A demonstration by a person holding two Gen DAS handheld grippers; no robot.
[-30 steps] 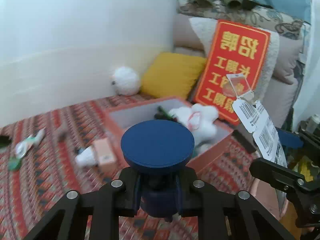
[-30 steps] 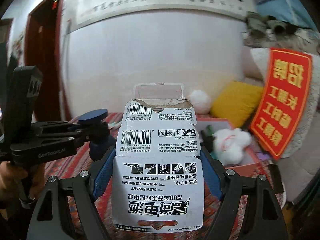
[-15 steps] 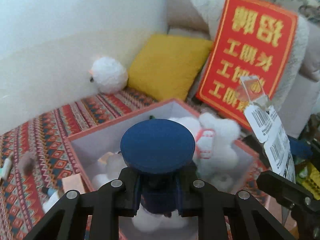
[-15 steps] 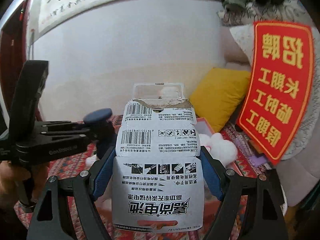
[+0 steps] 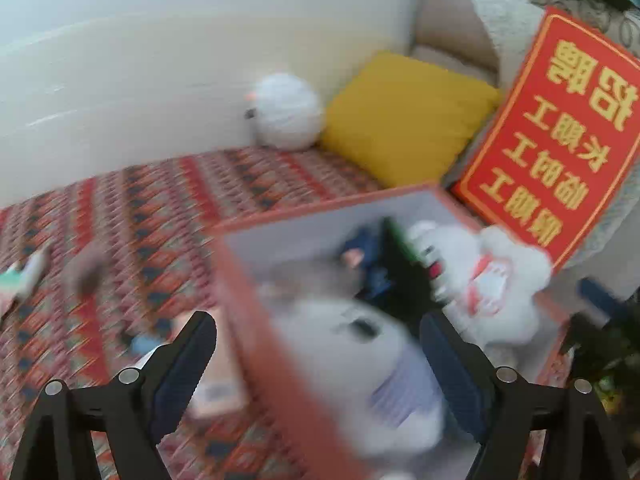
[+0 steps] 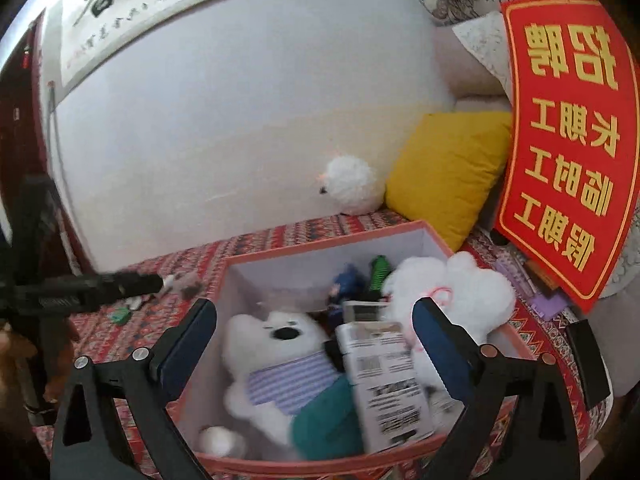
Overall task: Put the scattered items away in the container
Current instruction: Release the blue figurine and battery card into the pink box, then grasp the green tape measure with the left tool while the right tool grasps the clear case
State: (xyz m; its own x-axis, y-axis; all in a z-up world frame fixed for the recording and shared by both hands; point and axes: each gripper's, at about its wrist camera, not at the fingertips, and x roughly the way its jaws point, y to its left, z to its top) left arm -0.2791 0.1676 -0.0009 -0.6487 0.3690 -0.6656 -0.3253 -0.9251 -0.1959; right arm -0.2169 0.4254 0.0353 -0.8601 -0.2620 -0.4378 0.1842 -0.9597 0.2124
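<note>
The right gripper [image 6: 314, 338] hangs with its jaws spread wide and empty over the orange-rimmed box [image 6: 320, 242], and the left gripper [image 5: 318, 346] is likewise open with nothing between its fingers. Half a second earlier each was clamped on something: the right on a white battery card, the left on a dark blue round-topped object. Both have since been let go. The battery card [image 6: 382, 372] now lies inside the box, resting across the white stuffed bear [image 6: 280, 364] in the striped shirt and beside the fluffy white toy [image 6: 452, 292]. A blue shape [image 6: 348, 280] near the back of the box, next to a green item [image 6: 378, 272], is probably the released blue object, though that is a judgement.

That puts two more things into the container, so the tidying has moved forward. It is not finished: on the patterned bed cover [image 5: 168, 200] outside the box, a small carton [image 5: 218, 384] lies close to the left wall, and a few pale scraps [image 5: 24, 276] lie farther out.

The left wrist view is heavily smeared by motion, so the box's contents and the loose items there are hard to identify. The near wall of the box is cut off by the bottom of the right view, and the bear hides whatever lies under it.
</note>
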